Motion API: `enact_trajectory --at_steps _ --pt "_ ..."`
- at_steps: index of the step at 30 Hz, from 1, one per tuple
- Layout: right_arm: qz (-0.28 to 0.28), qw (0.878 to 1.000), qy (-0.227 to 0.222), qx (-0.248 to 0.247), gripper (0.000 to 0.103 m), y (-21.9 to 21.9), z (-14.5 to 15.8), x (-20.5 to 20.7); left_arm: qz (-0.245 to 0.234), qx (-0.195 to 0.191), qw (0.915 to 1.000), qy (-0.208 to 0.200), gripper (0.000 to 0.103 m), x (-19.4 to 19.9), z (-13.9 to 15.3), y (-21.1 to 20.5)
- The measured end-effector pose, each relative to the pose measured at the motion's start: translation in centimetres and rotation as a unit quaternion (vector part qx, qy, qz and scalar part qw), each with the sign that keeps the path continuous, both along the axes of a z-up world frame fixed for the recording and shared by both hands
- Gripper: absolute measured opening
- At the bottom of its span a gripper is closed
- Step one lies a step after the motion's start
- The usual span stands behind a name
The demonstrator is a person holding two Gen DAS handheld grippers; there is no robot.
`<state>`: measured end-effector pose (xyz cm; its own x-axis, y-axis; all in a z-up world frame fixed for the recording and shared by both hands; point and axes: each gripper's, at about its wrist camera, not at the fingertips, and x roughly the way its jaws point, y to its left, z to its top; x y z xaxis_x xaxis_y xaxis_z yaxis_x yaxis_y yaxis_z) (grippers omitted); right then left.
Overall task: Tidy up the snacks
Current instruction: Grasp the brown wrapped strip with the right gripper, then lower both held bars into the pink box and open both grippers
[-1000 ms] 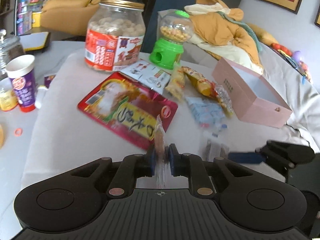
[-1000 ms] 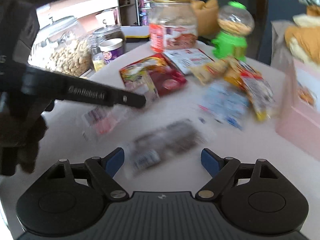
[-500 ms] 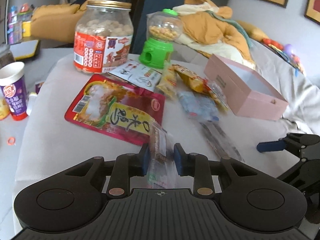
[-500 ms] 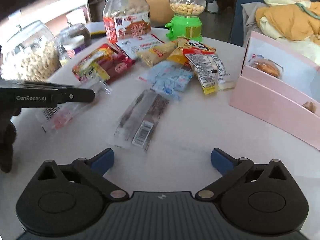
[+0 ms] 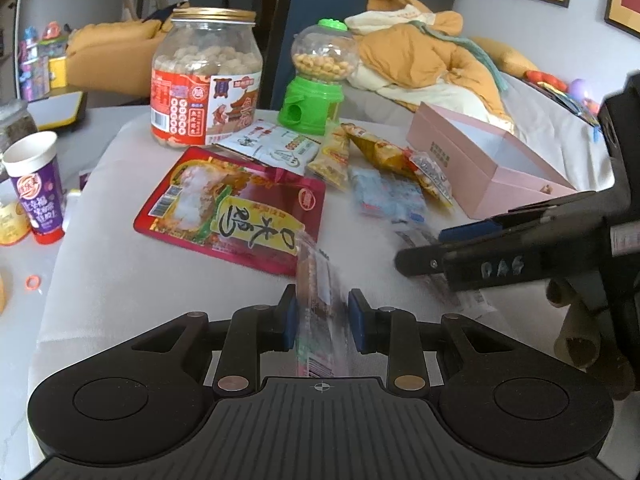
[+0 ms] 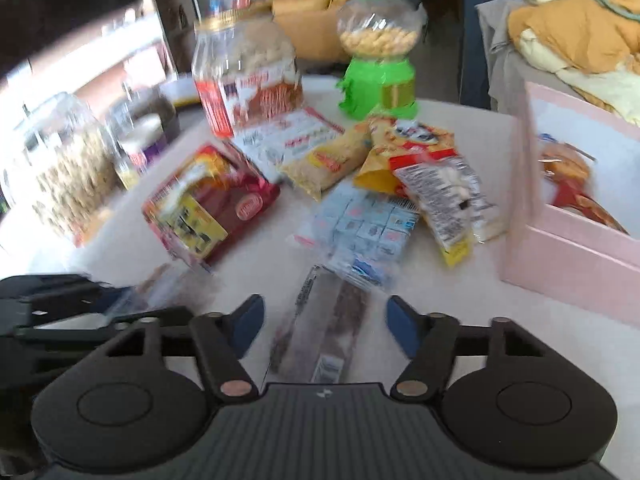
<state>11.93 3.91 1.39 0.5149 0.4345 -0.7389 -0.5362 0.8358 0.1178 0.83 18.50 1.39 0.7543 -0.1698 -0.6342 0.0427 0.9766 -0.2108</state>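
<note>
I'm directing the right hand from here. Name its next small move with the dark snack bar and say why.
Probably finish closing on the dark snack bar. The right gripper straddles it with its jaws closing, pads still clear of the wrapper, and the bar lies flat on the table. The pink box stands open nearby to the right.

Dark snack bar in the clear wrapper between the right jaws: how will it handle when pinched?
The snack bar is long, flat and film-wrapped, so the wrapper is probably slick. It looks light. Pinched near one end, the far end may droop or swing. The right gripper is closing around it; its pads are not yet on it.
</note>
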Motion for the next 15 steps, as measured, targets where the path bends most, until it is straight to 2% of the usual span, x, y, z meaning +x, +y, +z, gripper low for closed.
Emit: enact_trajectory --at_steps 2,3,5,8,9,10,11,13,15 --pt "0.014 0.999 -0.032 -0.038 0.047 0.7 0.0 -0.7 0.007 -0.006 1.0000 0.004 0.031 0.1 0.1 0.1" --pt "0.022 0.999 -0.033 -0.037 0.041 0.3 0.1 -1.0 0.009 -0.007 0.9999 0.005 0.031 0.2 0.1 0.0" --pt "0.028 0.999 -0.020 -0.028 0.041 -1.1 0.2 -1.4 0.010 -0.005 0.9999 0.008 0.031 0.4 0.1 0.0" --pt "0.004 0.999 -0.020 -0.031 0.040 -4.2 0.1 -2.1 0.016 -0.003 0.9998 0.012 0.031 0.5 0.2 -0.1" --pt "-0.004 0.999 -0.022 -0.034 0.038 -5.3 0.1 -2.4 0.023 -0.005 0.9996 0.013 0.029 0.5 0.2 -0.2" --pt "-0.015 0.999 -0.022 -0.036 0.037 -6.6 0.1 -2.7 0.030 -0.005 0.9994 0.012 0.016 0.4 0.3 -0.4" --pt "-0.024 0.999 -0.019 -0.035 0.037 -7.7 0.1 -2.9 0.029 -0.009 0.9995 0.012 0.014 0.2 0.3 -0.7" --pt "-0.045 0.999 -0.012 -0.028 0.036 -10.2 0.3 -3.3 0.003 -0.029 0.9996 0.006 0.015 -0.4 0.7 -2.0" --pt "-0.067 0.997 -0.016 -0.019 0.036 -12.3 0.4 -3.8 -0.035 -0.032 0.9989 -0.009 0.015 -1.1 1.4 -4.5"
